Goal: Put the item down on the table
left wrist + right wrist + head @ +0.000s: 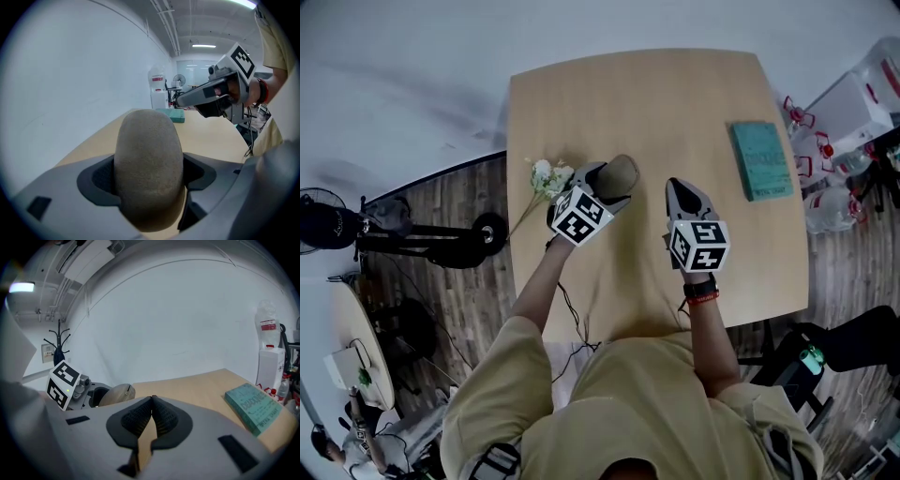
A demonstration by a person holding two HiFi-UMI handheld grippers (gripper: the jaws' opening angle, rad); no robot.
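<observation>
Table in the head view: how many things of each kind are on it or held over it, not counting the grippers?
Teal book: 1
White flower sprig: 1
Brown oval item, in the left gripper: 1
Total: 3

The person is reaching both arms forward, the bare left forearm (pixel 539 286) angling inward and the right forearm (pixel 707 328) running straight, a dark and red band circling its wrist. The left gripper (pixel 617 180) is clamping a tan rounded item (pixel 149 159) between its jaws. The right gripper (pixel 680 189) is pressing its jaws together on nothing.
</observation>
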